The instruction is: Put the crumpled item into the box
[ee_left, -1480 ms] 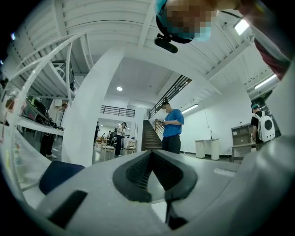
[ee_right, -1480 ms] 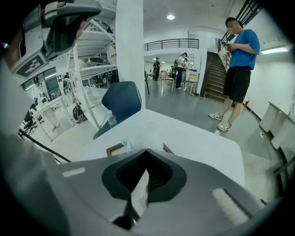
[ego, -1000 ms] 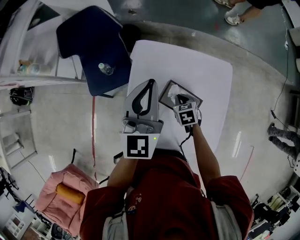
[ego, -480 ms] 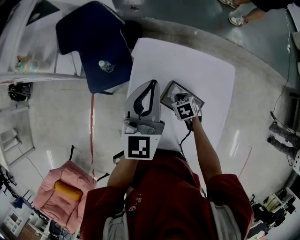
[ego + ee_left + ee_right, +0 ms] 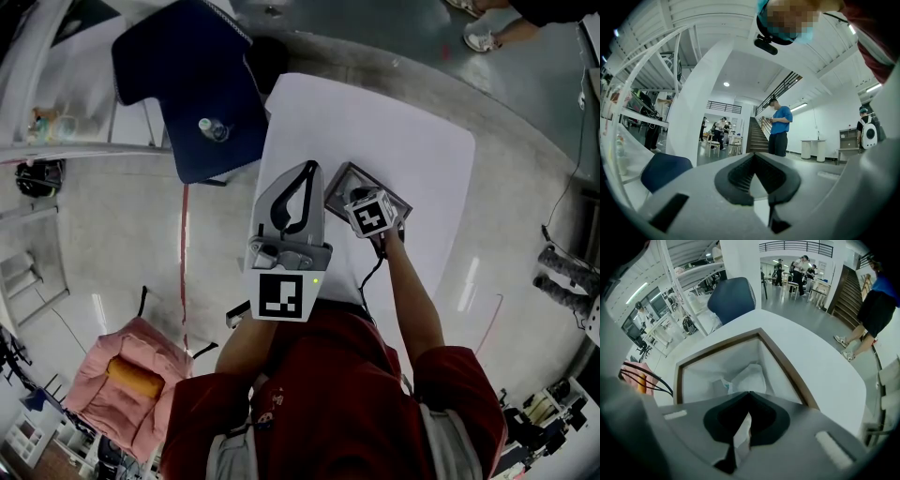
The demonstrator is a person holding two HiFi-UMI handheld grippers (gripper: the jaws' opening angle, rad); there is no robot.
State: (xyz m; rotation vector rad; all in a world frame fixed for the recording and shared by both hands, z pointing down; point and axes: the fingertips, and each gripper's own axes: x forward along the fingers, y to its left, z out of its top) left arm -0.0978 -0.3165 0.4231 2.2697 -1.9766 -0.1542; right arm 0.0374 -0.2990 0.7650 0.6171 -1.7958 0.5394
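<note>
A shallow box with a brown rim [image 5: 339, 178] stands on the white table [image 5: 403, 122]. In the right gripper view a white crumpled paper item [image 5: 747, 376] lies inside the box [image 5: 787, 366], reaching right up to my jaw tips. My right gripper [image 5: 749, 392] is shut with the paper pinched at its tips, low over the box. In the head view it [image 5: 362, 199] sits over the box's near side. My left gripper [image 5: 306, 167] is held up high to the left of the box, shut and with nothing in it [image 5: 754, 154].
A dark blue chair [image 5: 187, 84] with a small bottle [image 5: 214, 128] on its seat stands left of the table. A pink cushioned object [image 5: 122, 375] lies on the floor at the lower left. People stand in the hall beyond [image 5: 780, 129].
My right gripper has edged a little farther over the box. The left gripper has stayed raised and shut.
</note>
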